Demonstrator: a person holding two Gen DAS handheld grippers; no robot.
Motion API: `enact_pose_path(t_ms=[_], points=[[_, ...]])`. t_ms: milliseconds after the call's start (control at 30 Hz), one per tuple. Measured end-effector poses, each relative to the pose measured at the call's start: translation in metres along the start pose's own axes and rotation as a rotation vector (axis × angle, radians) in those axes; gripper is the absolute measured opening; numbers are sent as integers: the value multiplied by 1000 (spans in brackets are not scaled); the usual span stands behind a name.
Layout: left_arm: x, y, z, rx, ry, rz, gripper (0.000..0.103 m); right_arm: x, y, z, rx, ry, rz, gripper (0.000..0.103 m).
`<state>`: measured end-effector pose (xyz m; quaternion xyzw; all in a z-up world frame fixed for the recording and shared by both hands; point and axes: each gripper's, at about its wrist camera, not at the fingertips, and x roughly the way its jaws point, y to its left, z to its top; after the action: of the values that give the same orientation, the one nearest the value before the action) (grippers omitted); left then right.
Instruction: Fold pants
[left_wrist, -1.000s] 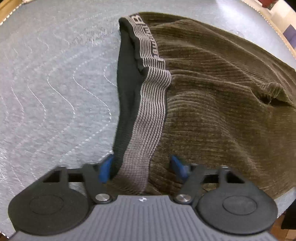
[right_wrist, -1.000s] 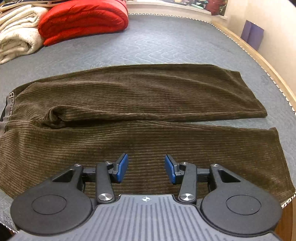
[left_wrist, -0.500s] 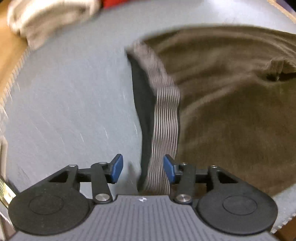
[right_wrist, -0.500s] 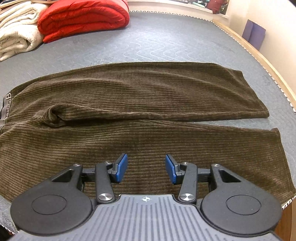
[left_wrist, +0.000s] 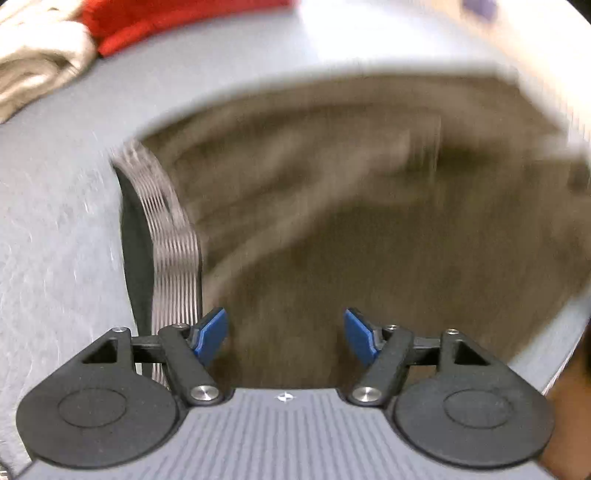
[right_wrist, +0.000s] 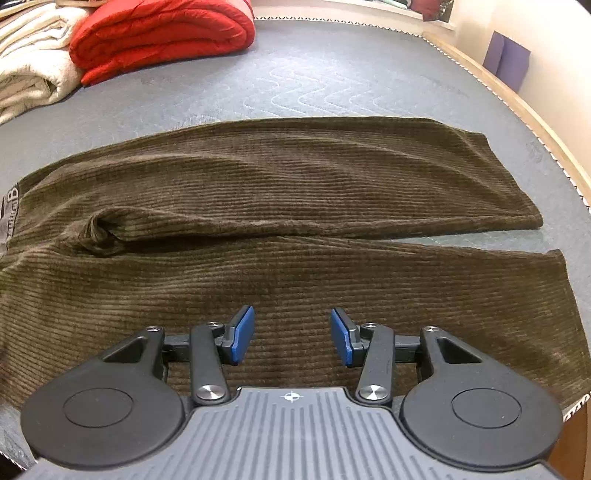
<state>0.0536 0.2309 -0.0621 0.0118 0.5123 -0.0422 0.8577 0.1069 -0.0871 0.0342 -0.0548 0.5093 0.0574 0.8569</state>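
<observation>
Pants flat below right gripper | left gripper opening, nothing clamped

Left wrist view: heavy motion blur. The brown pants smear into streaks, ribbing unreadable; the striped waistband shows doubled lines. The gripper body in the foreground stays sharp. Upper right washes out to pale glare.

Right wrist view: sharp throughout. Corduroy ribs of the pants and quilted stitching on the grey cover are clear. Lighting is even, soft, indoor; shadows are faint, only in the fabric folds. The red blanket looks saturated.

Both views: strong fisheye curvature, with straight edges bowing near the frame borders.
</observation>
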Motion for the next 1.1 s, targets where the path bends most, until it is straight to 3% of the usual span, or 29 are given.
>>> enact_pose_path(t_ms=[133,267,300,333,400,567,667,700,733,767,800,833,900,1000,1033,1067,1100], points=[[-18,10,28,-142,-198,40,77,0,2,7,-4,-18,17,50],[-11,9,64,-205,-276,67,75,2,2,14,-4,-25,28,51],[-7,11,73,-222,-276,59,61,2,1,16,2,-26,34,51],[0,14,77,-240,-261,54,28,3,0,18,8,-28,39,51],[21,23,98,-285,-205,82,0,3,0,22,17,-32,44,51],[61,59,145,-416,-194,127,3,4,-8,32,54,-40,62,52],[87,80,177,-437,-186,181,16,5,-13,37,71,-40,70,53],[97,86,187,-419,-180,199,25,6,-14,38,74,-40,72,53],[106,92,194,-395,-180,206,42,7,-16,40,76,-39,75,53],[117,97,199,-364,-177,186,53,7,-16,41,75,-39,78,53],[128,105,197,-344,-172,152,70,9,-18,42,75,-38,81,53],[137,109,199,-325,-168,126,78,10,-19,43,75,-36,82,53],[152,114,199,-294,-136,117,83,14,-25,44,82,-30,77,53],[178,115,193,-237,-16,100,82,20,-33,44,97,-17,64,53],[181,109,191,-176,-17,115,78,22,-35,44,103,-11,60,53],[179,104,190,-132,-37,117,71,24,-38,44,107,-8,57,53],[177,101,190,-109,-46,92,46,26,-40,44,112,-4,54,53]])
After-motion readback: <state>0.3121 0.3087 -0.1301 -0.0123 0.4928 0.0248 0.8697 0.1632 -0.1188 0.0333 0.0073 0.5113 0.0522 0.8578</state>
